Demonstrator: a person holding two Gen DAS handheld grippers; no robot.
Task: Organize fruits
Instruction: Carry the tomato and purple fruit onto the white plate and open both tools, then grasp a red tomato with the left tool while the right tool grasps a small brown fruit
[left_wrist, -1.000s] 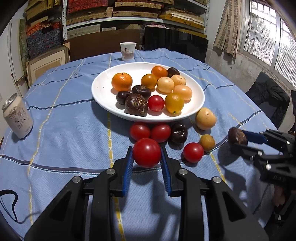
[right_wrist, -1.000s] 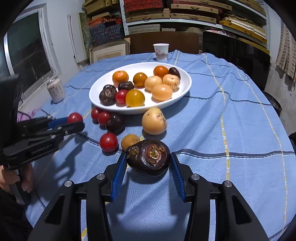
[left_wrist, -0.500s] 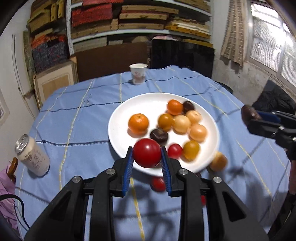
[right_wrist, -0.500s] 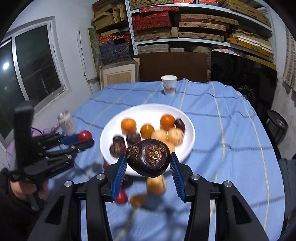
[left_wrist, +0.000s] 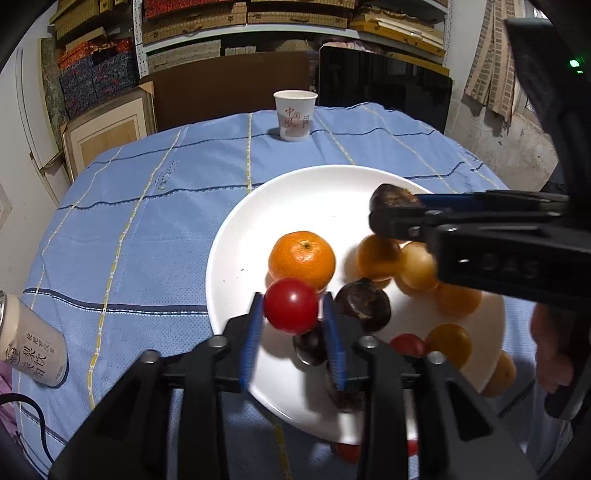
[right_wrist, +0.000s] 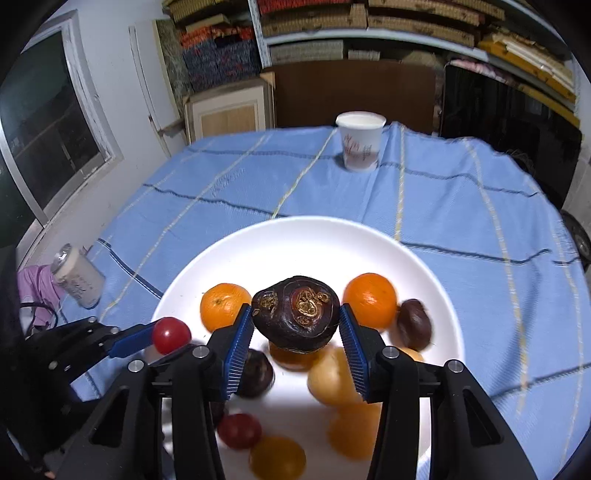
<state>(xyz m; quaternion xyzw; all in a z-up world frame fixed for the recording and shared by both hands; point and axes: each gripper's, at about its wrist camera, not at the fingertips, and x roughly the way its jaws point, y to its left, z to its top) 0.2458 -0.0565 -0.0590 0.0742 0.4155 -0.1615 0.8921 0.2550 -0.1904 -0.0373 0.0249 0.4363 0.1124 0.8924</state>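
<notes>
My left gripper (left_wrist: 291, 314) is shut on a red tomato (left_wrist: 291, 311) and holds it above the near left part of the white plate (left_wrist: 280, 206). My right gripper (right_wrist: 295, 323) is shut on a dark brown wrinkled fruit (right_wrist: 296, 317) above the plate's (right_wrist: 295, 240) middle. The plate holds an orange (left_wrist: 302, 259), yellow and dark fruits (left_wrist: 362, 302). The right gripper also shows in the left wrist view (left_wrist: 391, 210), the left gripper in the right wrist view (right_wrist: 168, 338).
A paper cup (left_wrist: 294, 115) stands at the far side of the blue tablecloth (left_wrist: 147, 206). A drink can (left_wrist: 29, 347) stands at the left. A few fruits (left_wrist: 496, 373) lie on the cloth beside the plate's near right rim. Shelves and boxes stand behind the table.
Both grippers have lifted their fruits from table height and moved forward over the plate. The right gripper has come in over the plate from the right.
</notes>
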